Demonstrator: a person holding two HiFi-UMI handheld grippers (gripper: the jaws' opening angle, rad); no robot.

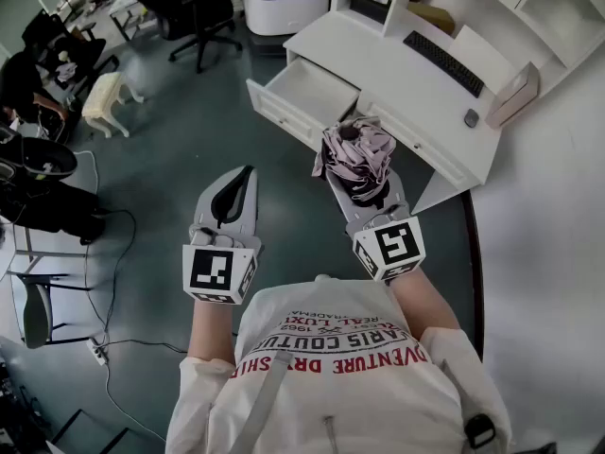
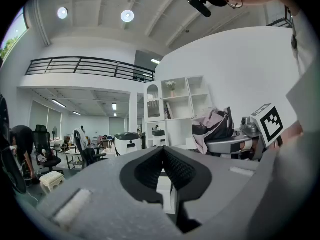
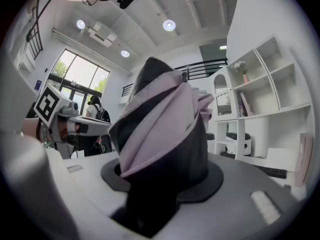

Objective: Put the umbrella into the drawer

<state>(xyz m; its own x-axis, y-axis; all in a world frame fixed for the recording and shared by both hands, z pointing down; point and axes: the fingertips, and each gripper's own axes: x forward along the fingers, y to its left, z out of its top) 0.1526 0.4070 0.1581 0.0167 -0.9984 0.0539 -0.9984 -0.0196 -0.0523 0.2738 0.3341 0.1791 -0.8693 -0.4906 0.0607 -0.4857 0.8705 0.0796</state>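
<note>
Right gripper point(image 1: 362, 189) holds the umbrella point(image 1: 354, 149) between its jaws.

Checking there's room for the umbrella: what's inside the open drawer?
Only bare white bottom shows in the drawer; its rear end, under the desk, is covered.

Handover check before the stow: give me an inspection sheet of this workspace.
Surface: white desk beside the wall.
Job's things: folded umbrella in the right gripper; drawer pulled open, nothing seen inside.
Clutter: keyboard and a small dark item on the desk.
Grippers: left gripper shut, empty; right gripper shut on the umbrella.
Cables: power strip and leads on the floor, at the person's left.
Surroundings: office chair, pale stool.
</note>
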